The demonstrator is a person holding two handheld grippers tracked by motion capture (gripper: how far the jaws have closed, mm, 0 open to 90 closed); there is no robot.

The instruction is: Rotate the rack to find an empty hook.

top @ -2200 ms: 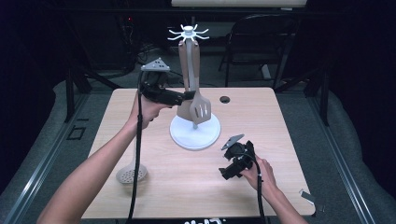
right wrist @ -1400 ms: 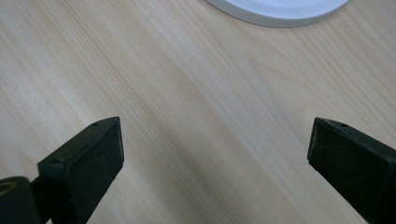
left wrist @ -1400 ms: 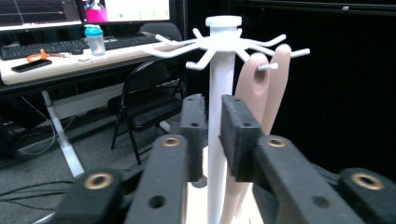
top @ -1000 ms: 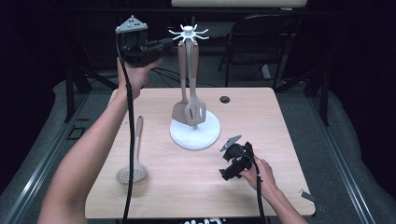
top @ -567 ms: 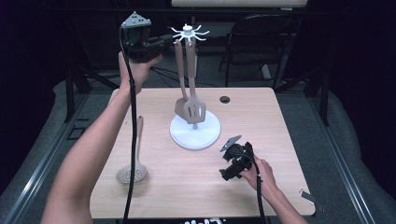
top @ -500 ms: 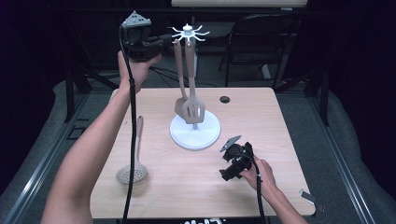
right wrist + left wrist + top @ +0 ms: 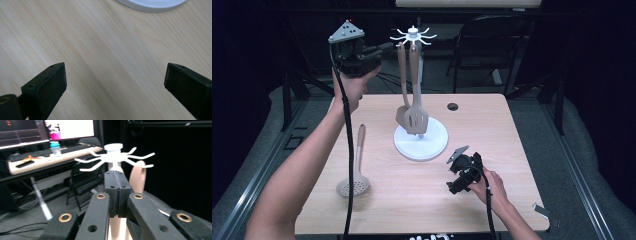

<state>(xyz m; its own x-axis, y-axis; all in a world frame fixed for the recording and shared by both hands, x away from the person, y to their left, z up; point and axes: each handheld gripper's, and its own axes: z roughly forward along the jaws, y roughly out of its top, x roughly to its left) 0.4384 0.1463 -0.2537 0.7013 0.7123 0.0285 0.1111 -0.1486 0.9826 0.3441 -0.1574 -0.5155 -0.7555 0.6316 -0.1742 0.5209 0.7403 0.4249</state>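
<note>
A white utensil rack stands mid-table, with a round base [image 7: 434, 146] and a hook crown [image 7: 413, 35]. Two tan utensils hang from it: a slotted spatula [image 7: 415, 119] and a second one behind it [image 7: 402, 65]. My left gripper [image 7: 387, 48] is held high, left of the crown, pointing at it with its jaws pressed together and nothing between them. In the left gripper view the shut gripper [image 7: 115, 173] sits just before the crown [image 7: 113, 157] and a tan handle top [image 7: 137, 176]. My right gripper [image 7: 453, 174] rests on the table right of the base, open [image 7: 115, 80] over bare wood.
A tan skimmer spoon [image 7: 354, 184] lies on the table's left side. A cable hole [image 7: 453, 106] sits near the far edge. A black chair [image 7: 492, 45] stands behind the table. A desk with monitors [image 7: 50, 130] and a bottle [image 7: 55, 147] lies beyond.
The left gripper reached right to the rack's crown, then drew back a little to the left. Both utensils stay hanging. The right hand has not moved.
</note>
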